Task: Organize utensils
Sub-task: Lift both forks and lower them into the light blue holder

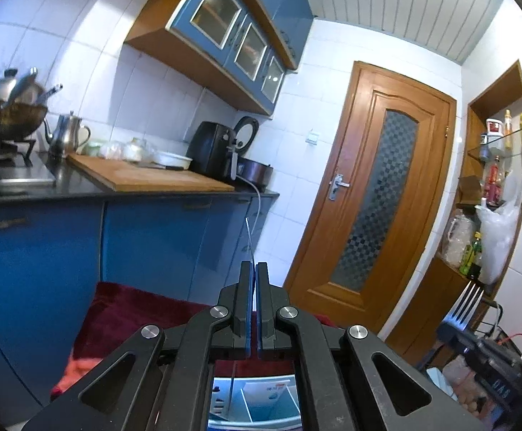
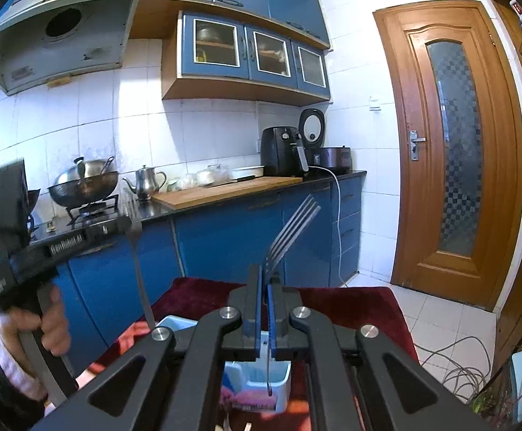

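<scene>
My left gripper (image 1: 253, 265) is shut on a thin metal utensil (image 1: 248, 240), seen edge-on, head up and handle hanging down over a light blue holder box (image 1: 261, 402). In the right wrist view this gripper (image 2: 126, 224) holds a fork (image 2: 137, 262) upright, its handle reaching down to the box's left rim. My right gripper (image 2: 265, 276) is shut on a second fork (image 2: 291, 231), tines up, handle hanging into the light blue box (image 2: 257, 388). That fork's tines also show in the left wrist view (image 1: 467, 303).
The box stands on a dark red cloth (image 2: 350, 305) over a table. Behind are blue cabinets (image 2: 225, 237), a counter with a cutting board (image 2: 225, 188), wok (image 2: 85, 183), kettle and air fryer. A wooden door (image 2: 451, 151) is at the right, cables on the floor.
</scene>
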A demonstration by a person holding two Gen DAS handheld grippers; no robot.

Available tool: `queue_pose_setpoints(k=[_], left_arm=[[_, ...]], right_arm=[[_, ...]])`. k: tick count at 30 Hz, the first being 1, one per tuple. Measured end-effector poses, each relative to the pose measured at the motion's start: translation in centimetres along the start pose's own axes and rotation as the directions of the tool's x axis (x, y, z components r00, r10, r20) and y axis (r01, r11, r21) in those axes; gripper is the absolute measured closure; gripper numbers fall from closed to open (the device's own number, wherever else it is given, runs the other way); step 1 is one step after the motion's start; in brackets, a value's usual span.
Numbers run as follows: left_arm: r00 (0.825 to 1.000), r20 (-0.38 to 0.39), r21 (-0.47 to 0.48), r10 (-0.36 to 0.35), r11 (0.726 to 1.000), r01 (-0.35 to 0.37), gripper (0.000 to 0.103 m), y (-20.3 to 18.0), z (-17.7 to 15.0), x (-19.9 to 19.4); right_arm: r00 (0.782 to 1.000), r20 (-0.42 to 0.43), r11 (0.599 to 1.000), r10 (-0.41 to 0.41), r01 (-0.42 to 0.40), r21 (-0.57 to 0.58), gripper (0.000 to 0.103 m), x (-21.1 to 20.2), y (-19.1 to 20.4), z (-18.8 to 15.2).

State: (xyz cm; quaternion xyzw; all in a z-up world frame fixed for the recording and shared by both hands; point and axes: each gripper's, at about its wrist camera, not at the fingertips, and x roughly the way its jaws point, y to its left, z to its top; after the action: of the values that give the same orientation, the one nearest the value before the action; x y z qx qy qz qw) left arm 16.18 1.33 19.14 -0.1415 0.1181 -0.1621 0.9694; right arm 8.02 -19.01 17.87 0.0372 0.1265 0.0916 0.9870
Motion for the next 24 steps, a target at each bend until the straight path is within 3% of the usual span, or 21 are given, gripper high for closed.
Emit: queue_pose_setpoints(k=[12,24], left_arm=[[0.997,-0.065,-0.018,0.037,0.999,-0.038,0.102,2.5,-4.4,4.5],[0.988,-0.15,-0.028,0.044,0.998,-0.049,0.102,4.0,-8.0,4.9]], right_arm=[[0.997,-0.075,1.0,0.002,-0.002,-0.003,0.099,6.1,-0.5,-1.6],[0.98,-0.198,1.0,0.018,-0.017,0.007,0.099,9.2,-0.9,-5.2]])
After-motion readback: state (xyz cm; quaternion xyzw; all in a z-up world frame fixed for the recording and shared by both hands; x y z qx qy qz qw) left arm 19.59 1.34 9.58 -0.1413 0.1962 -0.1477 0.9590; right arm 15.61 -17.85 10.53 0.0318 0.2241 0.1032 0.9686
